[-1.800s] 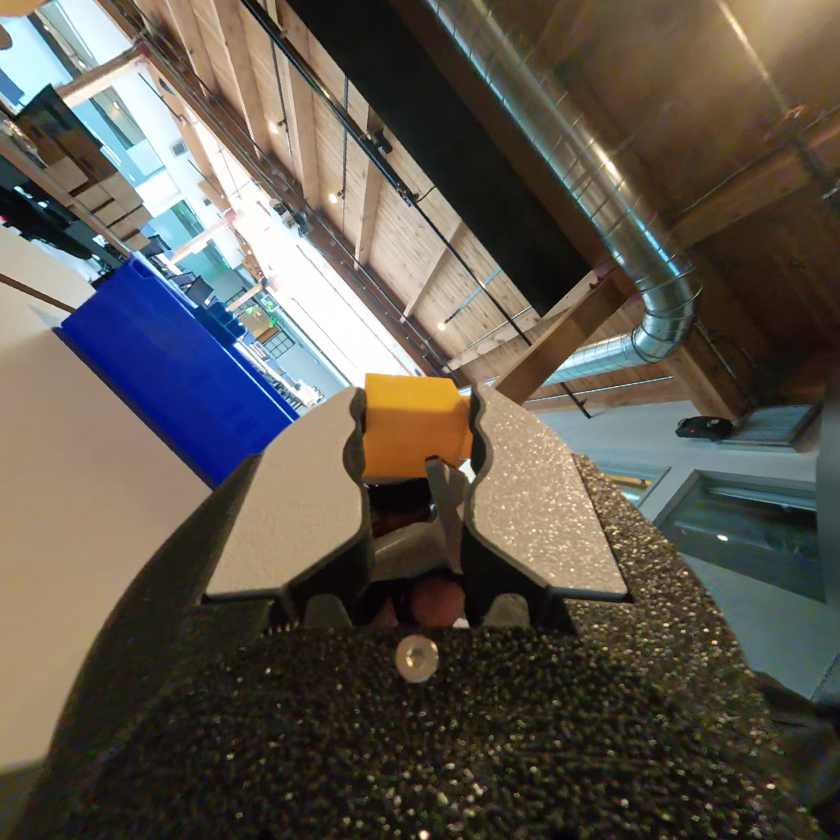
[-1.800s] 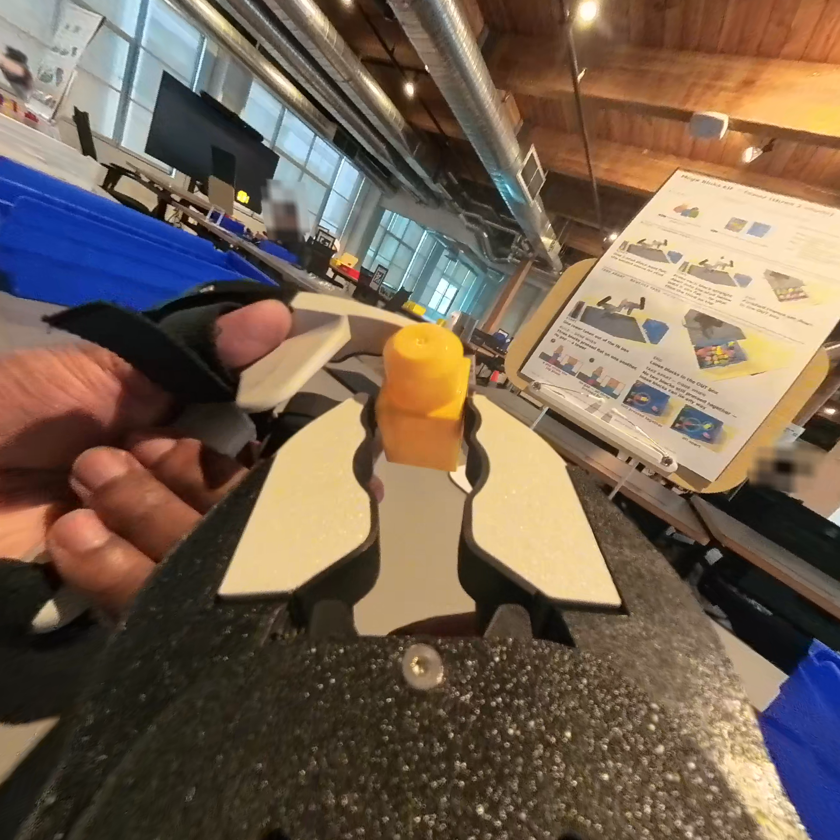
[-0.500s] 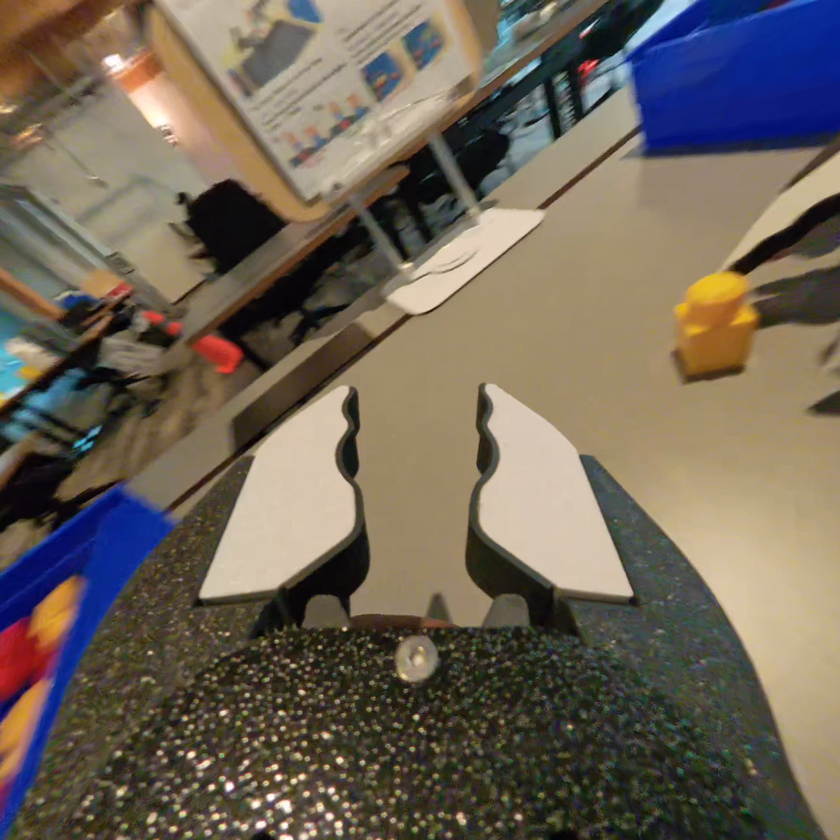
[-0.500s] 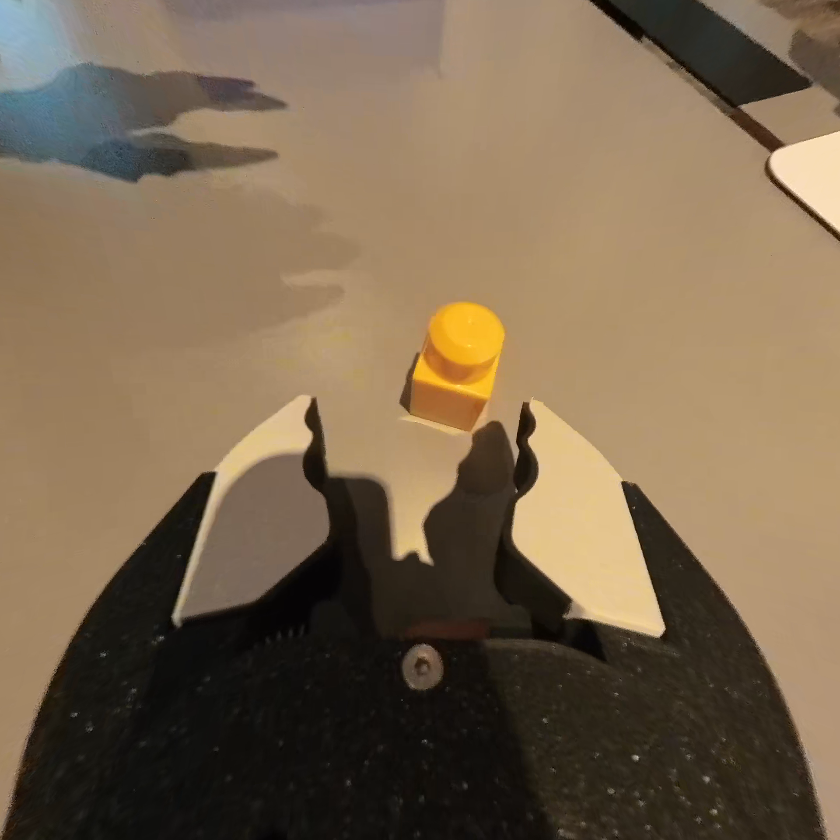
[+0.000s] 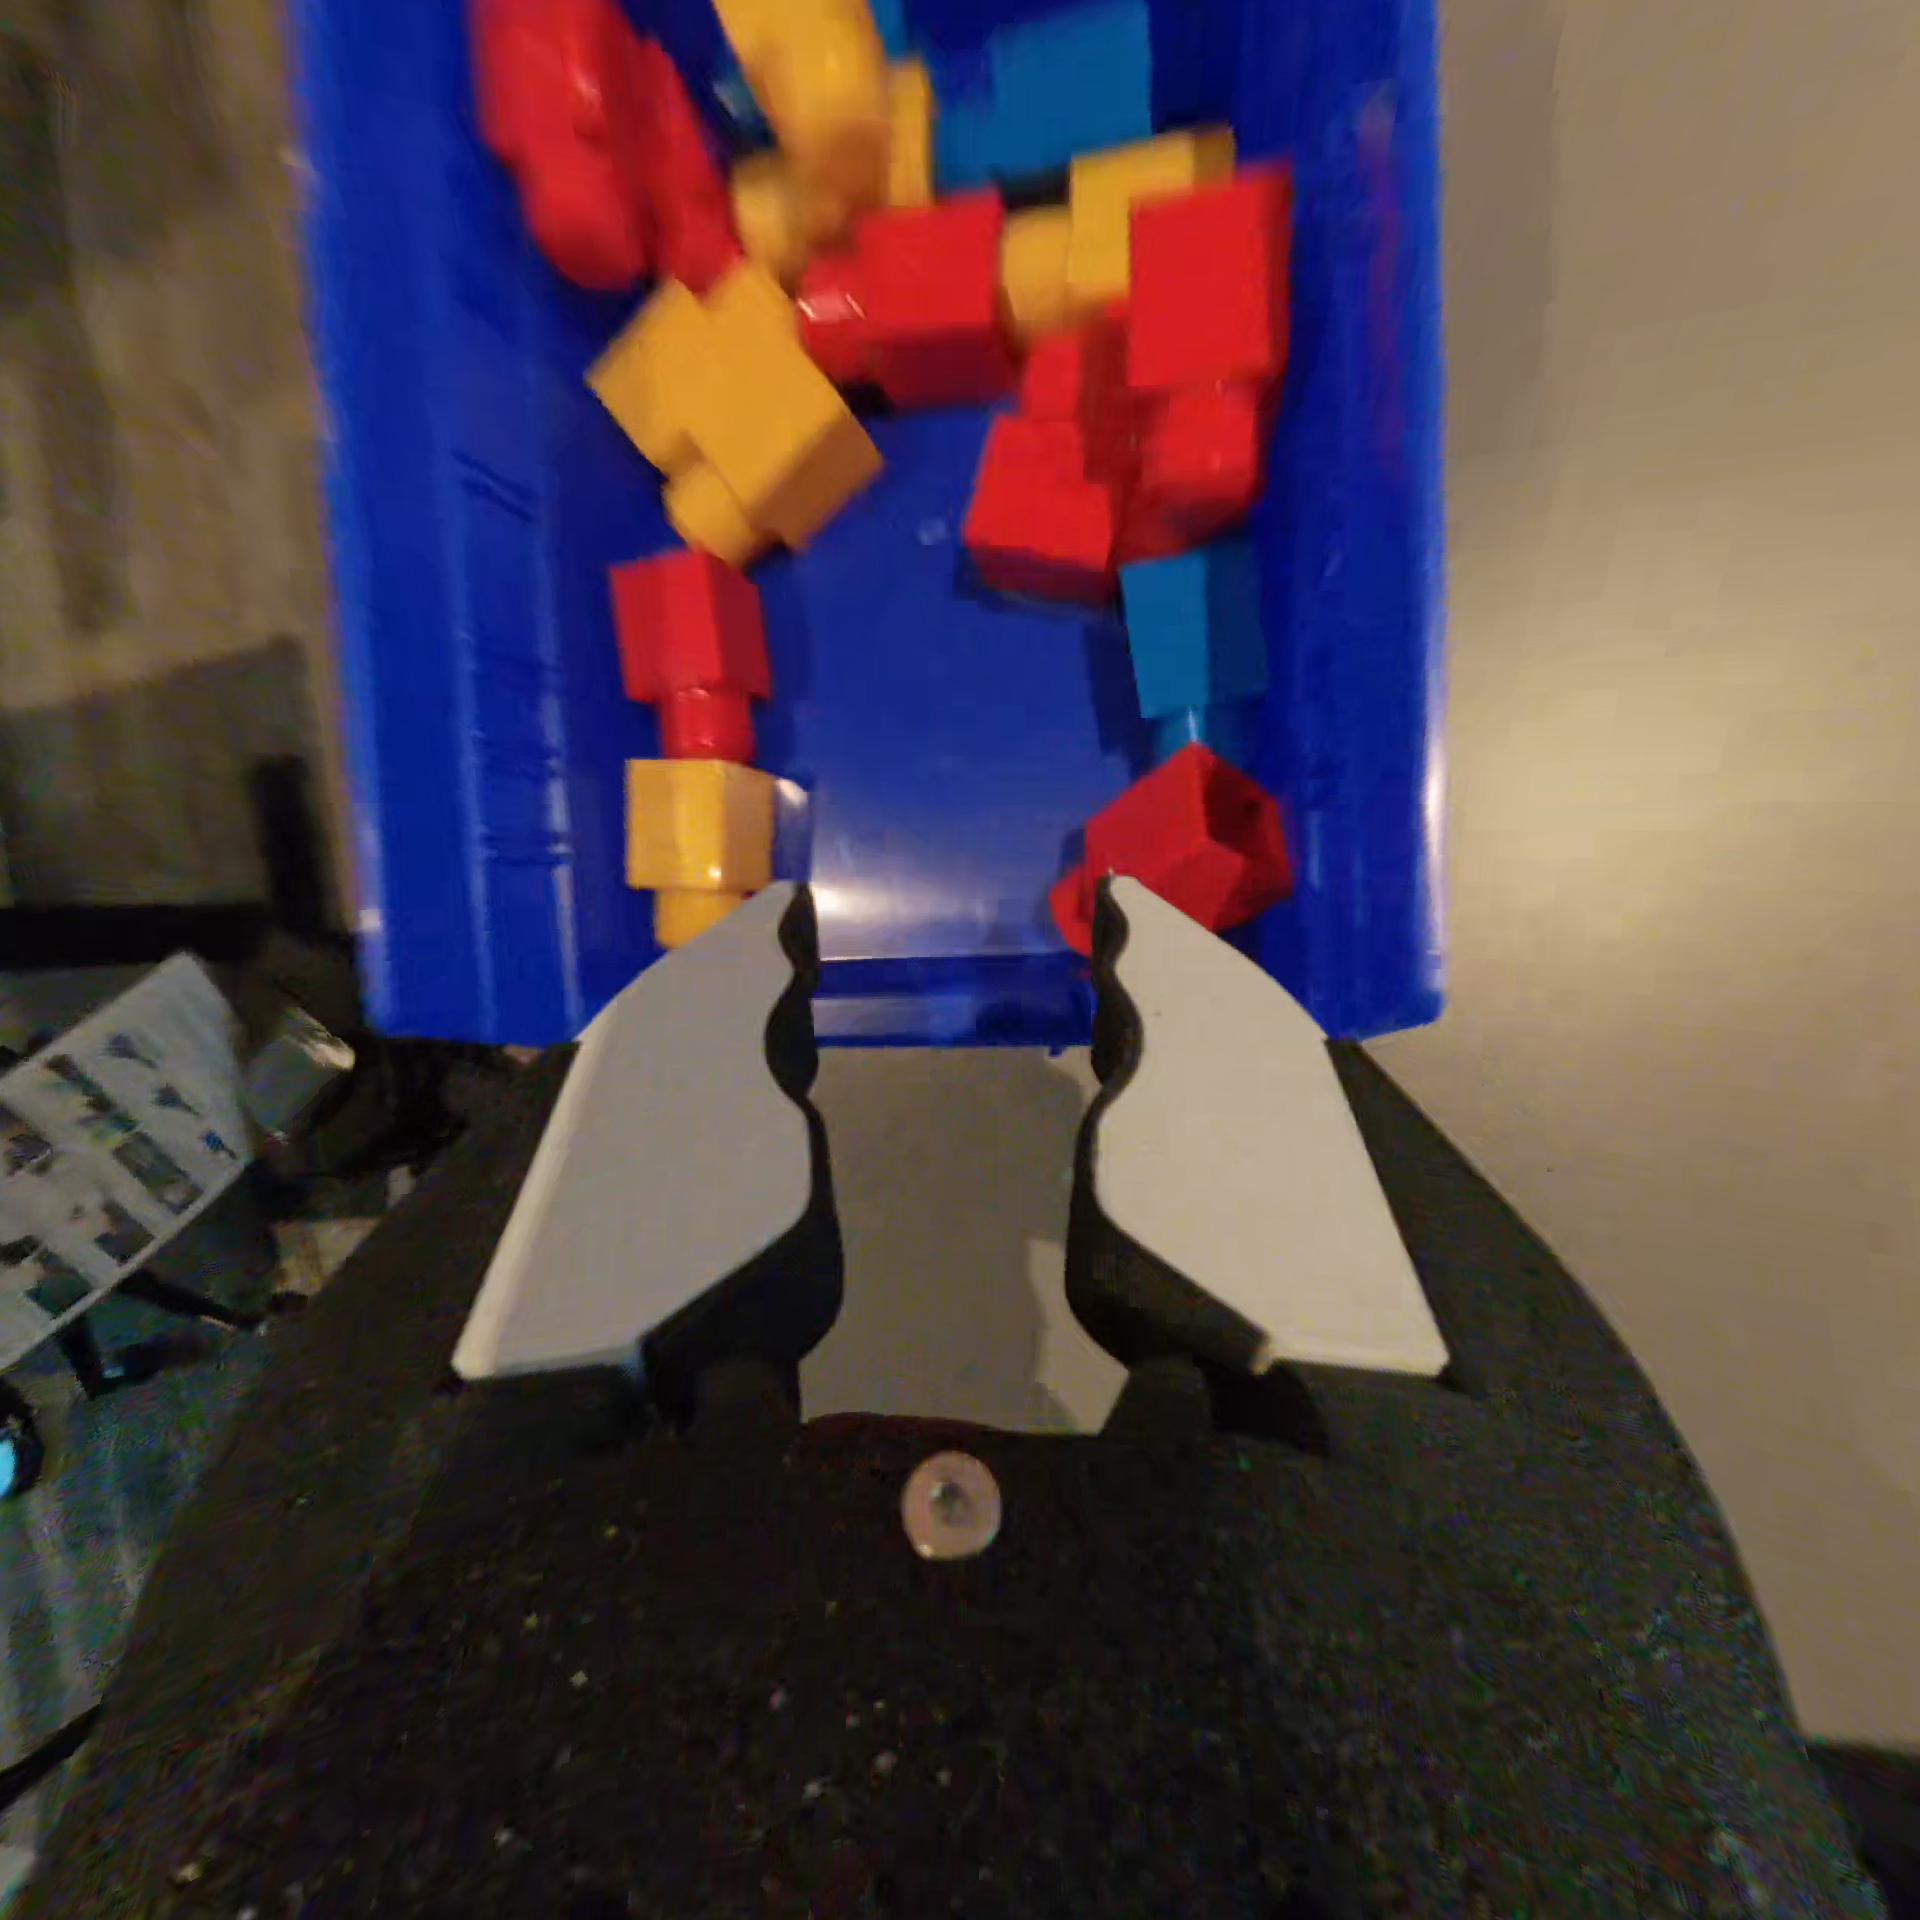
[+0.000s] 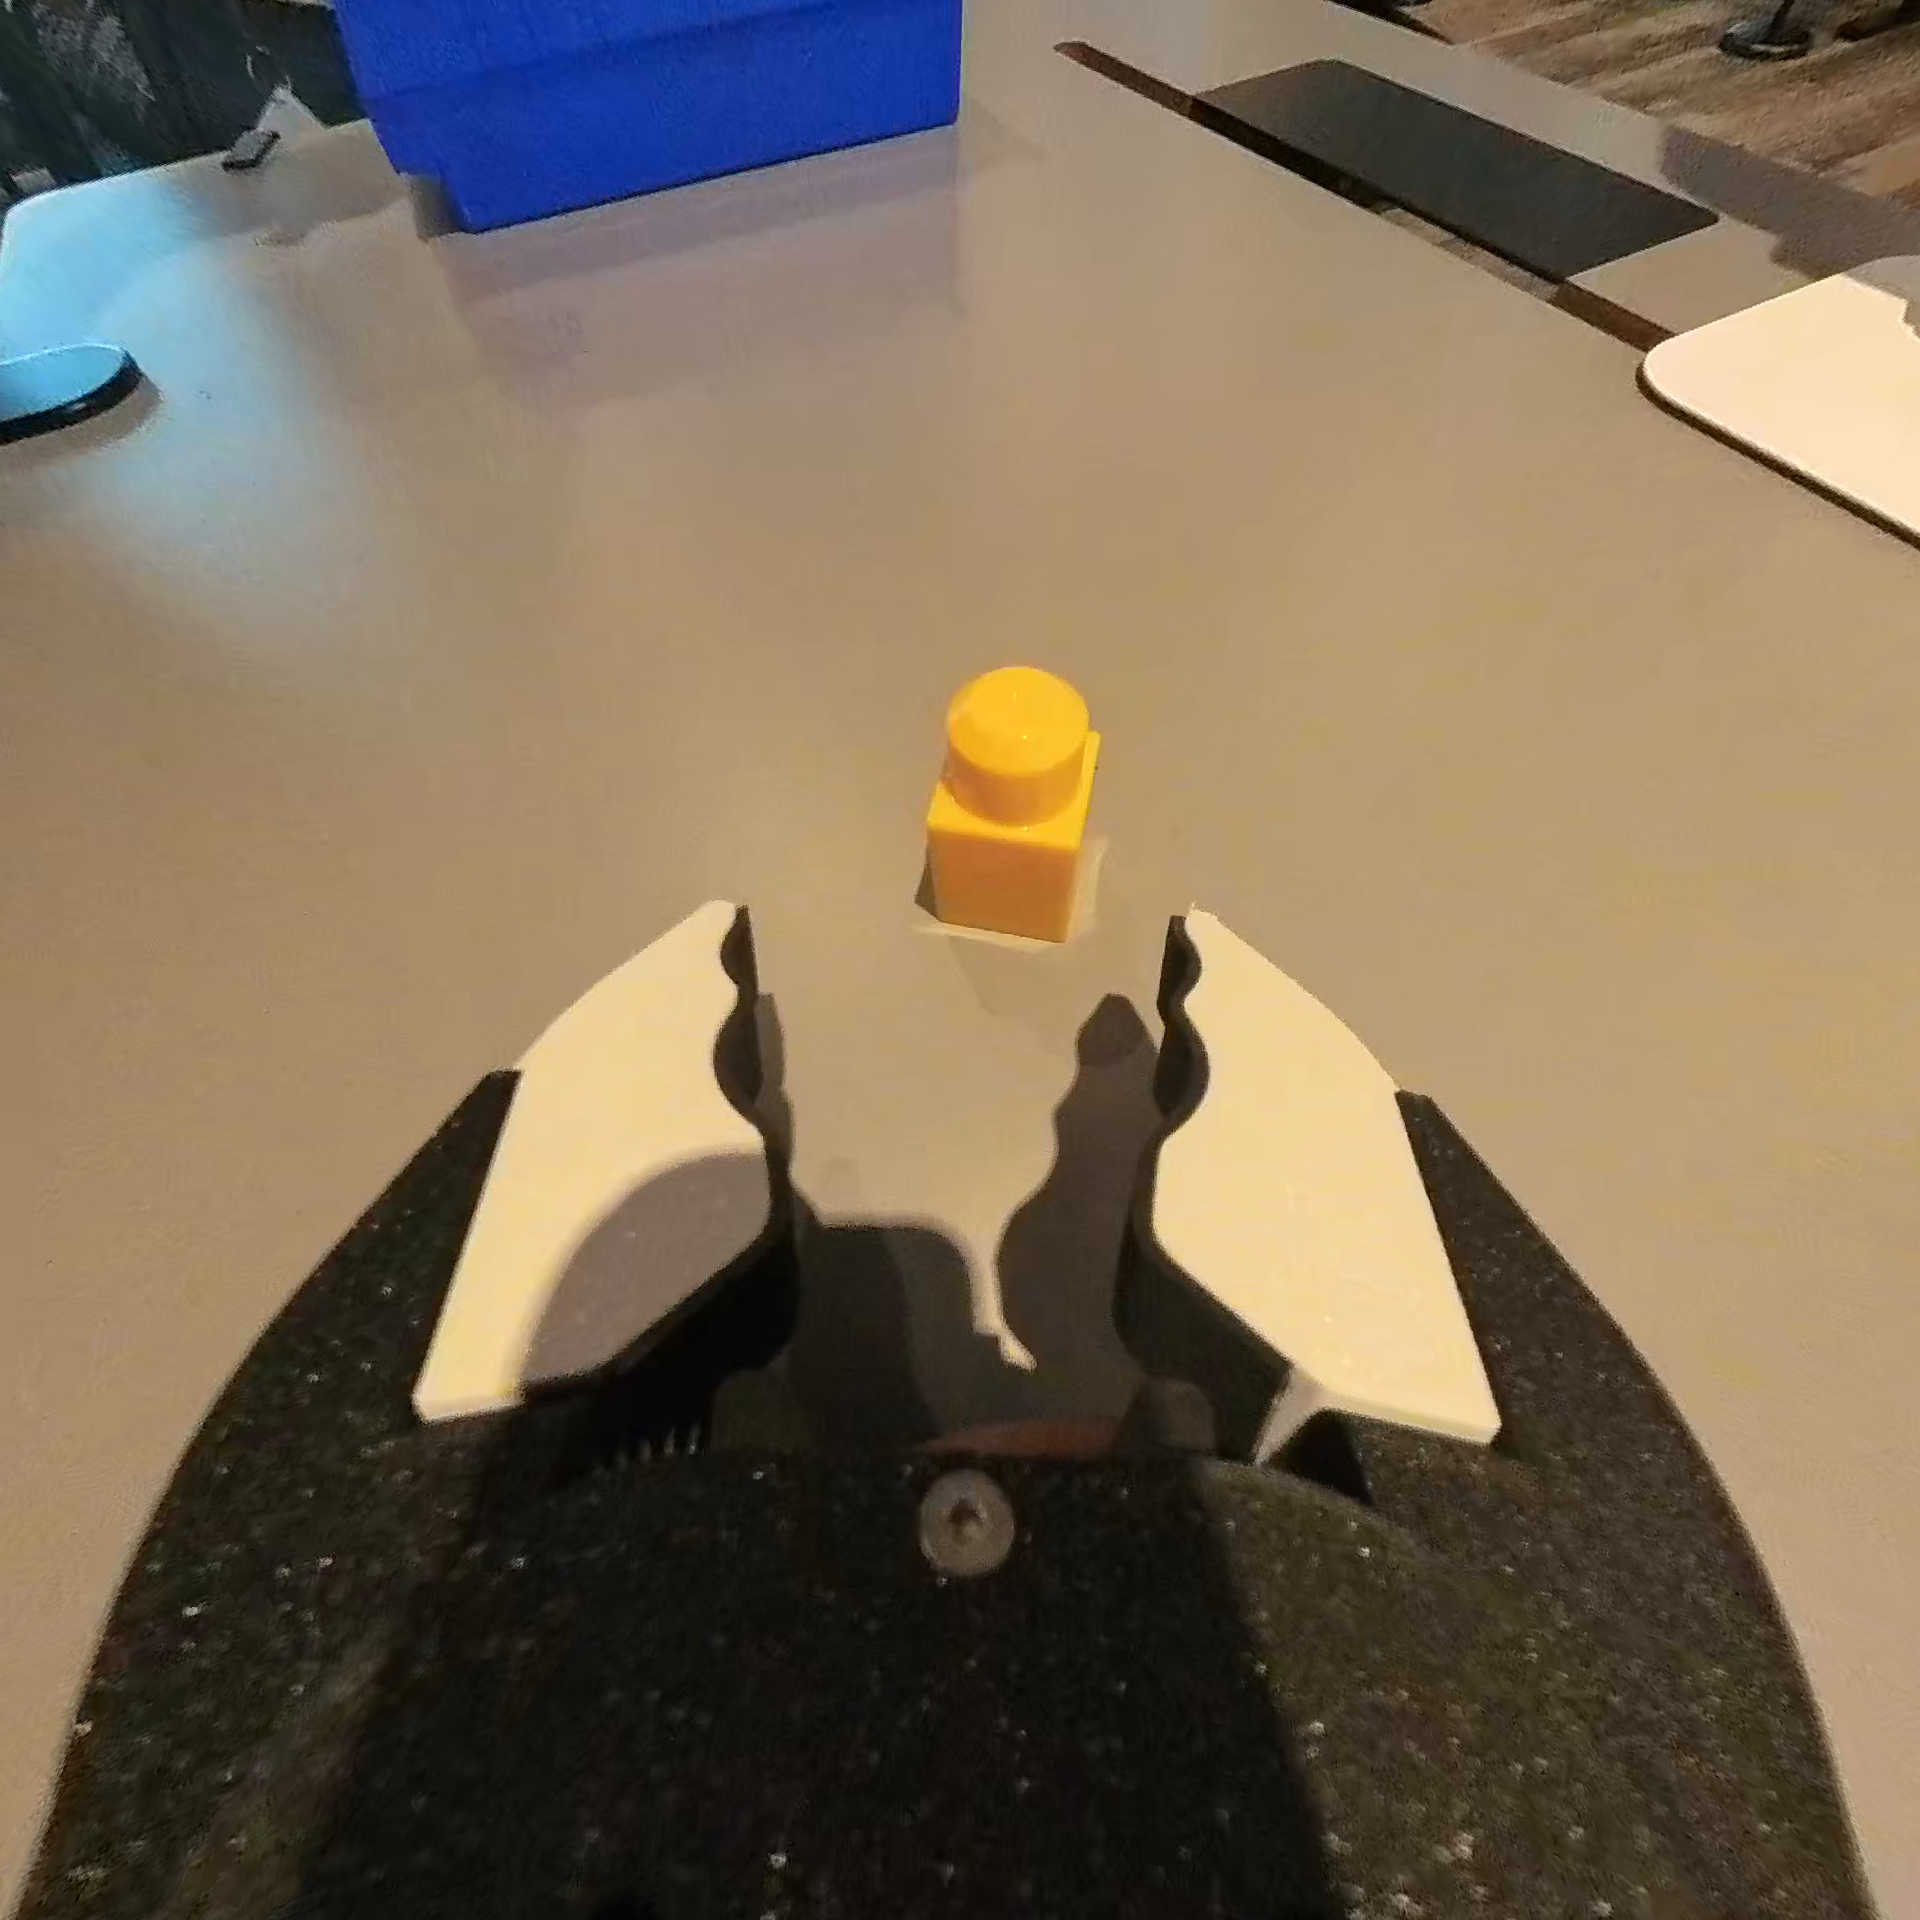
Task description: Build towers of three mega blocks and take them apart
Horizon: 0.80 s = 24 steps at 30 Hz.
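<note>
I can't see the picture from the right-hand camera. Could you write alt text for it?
A single yellow mega block stands upright, stud on top, on a grey table, just beyond the open right tongs, which hold nothing. A blue bin sits at the table's far edge, and a white board lies at the right.

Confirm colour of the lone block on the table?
Yellow block, clearest in the right wrist view.

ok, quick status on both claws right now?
Left claw: open, empty, pointed at the blue bin of blocks.
Right claw: open, empty, just short of the yellow block on the table.
</note>
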Available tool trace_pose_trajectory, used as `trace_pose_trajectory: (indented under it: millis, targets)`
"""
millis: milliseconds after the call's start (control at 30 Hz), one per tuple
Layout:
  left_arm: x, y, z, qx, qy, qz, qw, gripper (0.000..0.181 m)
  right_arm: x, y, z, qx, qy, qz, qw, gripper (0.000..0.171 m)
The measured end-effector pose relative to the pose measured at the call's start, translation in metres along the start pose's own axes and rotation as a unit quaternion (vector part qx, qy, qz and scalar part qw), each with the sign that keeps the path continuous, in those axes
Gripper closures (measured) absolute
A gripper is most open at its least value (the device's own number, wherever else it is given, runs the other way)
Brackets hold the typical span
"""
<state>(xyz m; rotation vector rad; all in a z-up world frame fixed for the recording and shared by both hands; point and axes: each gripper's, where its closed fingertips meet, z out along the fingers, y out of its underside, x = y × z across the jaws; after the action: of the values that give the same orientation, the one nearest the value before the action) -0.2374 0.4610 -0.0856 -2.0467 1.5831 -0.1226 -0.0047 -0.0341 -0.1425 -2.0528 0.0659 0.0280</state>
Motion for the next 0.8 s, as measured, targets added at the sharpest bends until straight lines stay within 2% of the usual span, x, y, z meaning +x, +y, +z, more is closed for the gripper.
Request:
trace_pose_trajectory:
  millis: [100,200,333,467,500,600,800]
  targets:
    - [0.011,0.010,0.023,-0.057,0.034,0.054,0.996,0.132,0.000,-0.001,0.000,0.002,-0.001,0.002,1.000,0.097]
    - [0.030,0.010,0.031,-0.068,0.079,0.093,0.990,0.132,0.002,-0.001,-0.001,0.003,-0.003,0.010,1.000,0.098]
    - [0.037,0.014,0.040,-0.096,0.094,0.112,0.985,0.137,0.002,-0.001,-0.001,0.004,-0.002,0.009,1.000,0.099]
    - [0.034,0.030,0.064,-0.155,0.113,0.114,0.975,0.132,0.001,0.000,0.000,0.002,0.001,0.000,1.000,0.100]
    - [0.032,0.028,0.068,-0.154,0.126,0.091,0.976,0.131,0.000,0.000,0.000,0.001,0.002,-0.003,1.000,0.100]
    - [-0.001,0.021,0.077,-0.147,0.056,0.054,0.986,0.130,0.000,0.000,-0.001,0.002,0.004,-0.007,1.000,0.100]
    - [-0.015,0.014,0.069,-0.111,0.051,0.035,0.992,0.126,0.001,0.000,0.000,0.002,-0.002,0.005,1.000,0.102]
